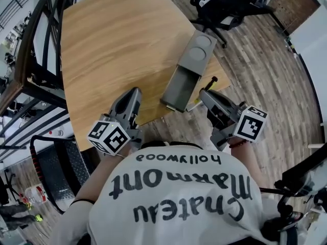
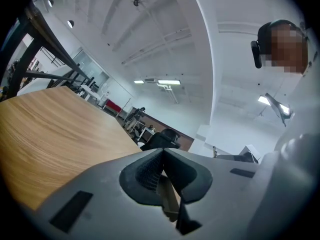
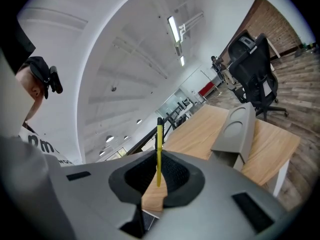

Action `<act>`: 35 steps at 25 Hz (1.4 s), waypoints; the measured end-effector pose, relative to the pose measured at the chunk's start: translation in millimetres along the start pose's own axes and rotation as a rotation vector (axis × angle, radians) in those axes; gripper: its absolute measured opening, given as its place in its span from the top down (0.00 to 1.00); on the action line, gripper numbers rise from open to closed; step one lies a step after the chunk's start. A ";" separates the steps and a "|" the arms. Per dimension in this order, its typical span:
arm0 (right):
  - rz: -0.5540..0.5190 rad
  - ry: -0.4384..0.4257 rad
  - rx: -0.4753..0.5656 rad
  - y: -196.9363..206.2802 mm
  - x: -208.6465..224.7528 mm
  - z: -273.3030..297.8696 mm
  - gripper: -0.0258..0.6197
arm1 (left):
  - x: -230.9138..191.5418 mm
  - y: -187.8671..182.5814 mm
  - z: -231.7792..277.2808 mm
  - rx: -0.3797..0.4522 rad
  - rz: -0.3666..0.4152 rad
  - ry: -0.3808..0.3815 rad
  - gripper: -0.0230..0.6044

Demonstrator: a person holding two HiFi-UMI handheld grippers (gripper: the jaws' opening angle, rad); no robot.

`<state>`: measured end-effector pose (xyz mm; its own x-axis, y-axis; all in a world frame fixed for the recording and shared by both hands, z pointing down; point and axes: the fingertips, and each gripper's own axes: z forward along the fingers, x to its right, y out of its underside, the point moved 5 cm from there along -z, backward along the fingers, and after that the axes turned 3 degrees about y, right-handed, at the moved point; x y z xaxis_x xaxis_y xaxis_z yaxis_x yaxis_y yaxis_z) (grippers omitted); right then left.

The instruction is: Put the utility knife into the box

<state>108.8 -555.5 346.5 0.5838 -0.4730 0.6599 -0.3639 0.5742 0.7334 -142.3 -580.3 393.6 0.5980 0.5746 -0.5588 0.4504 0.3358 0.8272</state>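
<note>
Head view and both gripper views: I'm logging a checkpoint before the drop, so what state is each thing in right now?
Box: lying flat on the table, tray slid out and open toward the person.
Utility knife: clamped edge-on between the jaws, not yet in the box.
Right gripper: shut on the utility knife.
Left gripper: shut, holding nothing.

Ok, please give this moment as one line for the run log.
right gripper shut on utility knife, near box | left gripper shut, empty | box open on table | utility knife not yet in box
</note>
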 end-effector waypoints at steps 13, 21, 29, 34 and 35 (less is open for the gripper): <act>-0.010 -0.023 0.005 -12.9 10.7 25.7 0.91 | -9.3 -7.5 7.9 -0.002 0.011 -0.014 0.95; -0.003 0.042 -0.053 -4.0 40.5 46.7 0.91 | -11.1 1.8 18.3 -0.036 -0.010 -0.006 0.95; -0.012 0.109 -0.121 14.3 66.6 66.2 0.91 | -14.6 9.4 38.1 -0.049 0.008 0.031 0.95; -0.171 0.226 -0.229 25.1 91.7 75.3 0.91 | -18.0 10.9 45.9 -0.049 -0.001 0.026 0.95; -0.206 0.243 -0.253 27.7 93.7 76.9 0.91 | -19.9 11.1 45.0 -0.052 -0.003 0.021 0.95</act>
<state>97.6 -635.3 441.2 0.7912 -0.4416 0.4230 -0.0483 0.6445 0.7631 -119.3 -621.6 411.3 0.5826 0.5887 -0.5604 0.4166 0.3757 0.8278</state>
